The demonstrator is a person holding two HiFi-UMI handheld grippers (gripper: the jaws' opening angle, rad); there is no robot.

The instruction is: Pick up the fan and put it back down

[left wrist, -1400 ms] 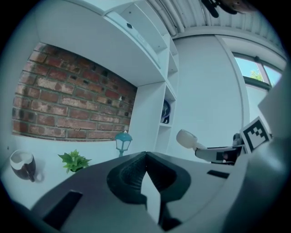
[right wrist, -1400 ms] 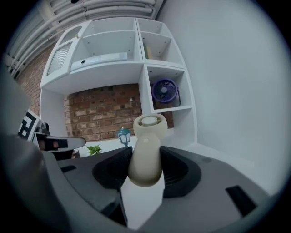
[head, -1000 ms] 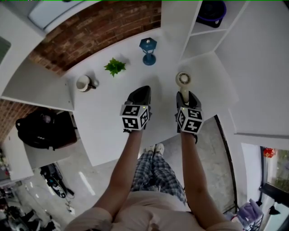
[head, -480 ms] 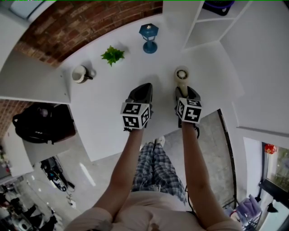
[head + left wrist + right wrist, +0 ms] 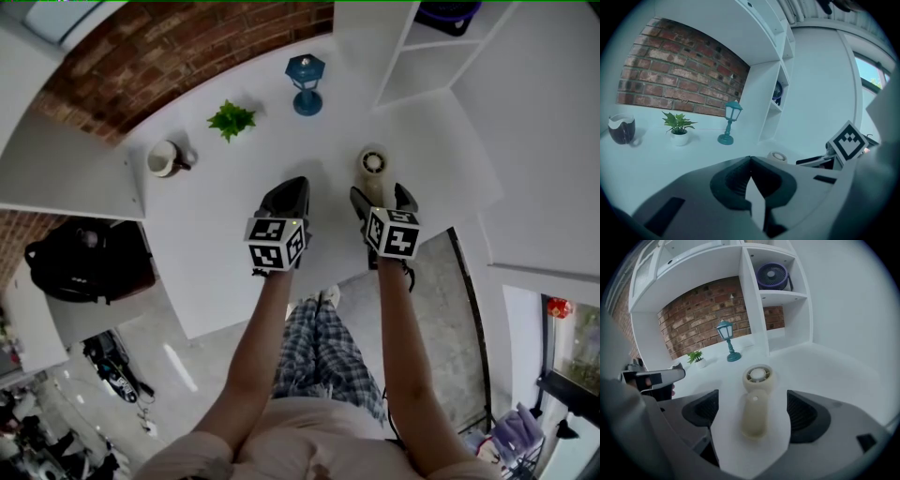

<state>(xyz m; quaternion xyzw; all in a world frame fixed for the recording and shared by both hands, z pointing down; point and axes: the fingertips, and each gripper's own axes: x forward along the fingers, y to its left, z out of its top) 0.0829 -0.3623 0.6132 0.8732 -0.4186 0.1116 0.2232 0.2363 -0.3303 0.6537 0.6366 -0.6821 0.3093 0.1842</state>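
Note:
A small cream hand-held fan [image 5: 373,164] lies flat on the white table [image 5: 225,262], its round head pointing away from me. My right gripper [image 5: 379,194] stands open around its handle; the jaws have just been opening, and the fan [image 5: 755,404] rests between them with a clear gap to each pad. To the left, my left gripper [image 5: 292,192] hovers low over the table, shut with nothing in it. In the left gripper view its tips [image 5: 750,160] meet, and the fan head [image 5: 777,156] shows just beyond them.
A blue lantern [image 5: 307,82], a small potted plant [image 5: 231,119] and a dark cup [image 5: 161,157] stand along the brick back wall. White shelving at the right holds a purple fan [image 5: 771,276]. The table's front edge runs just under my forearms. A black bag [image 5: 84,267] sits at lower left.
The right gripper's jaws have opened off the fan's handle, and the fan now lies on the table. Both grippers have sunk slightly.

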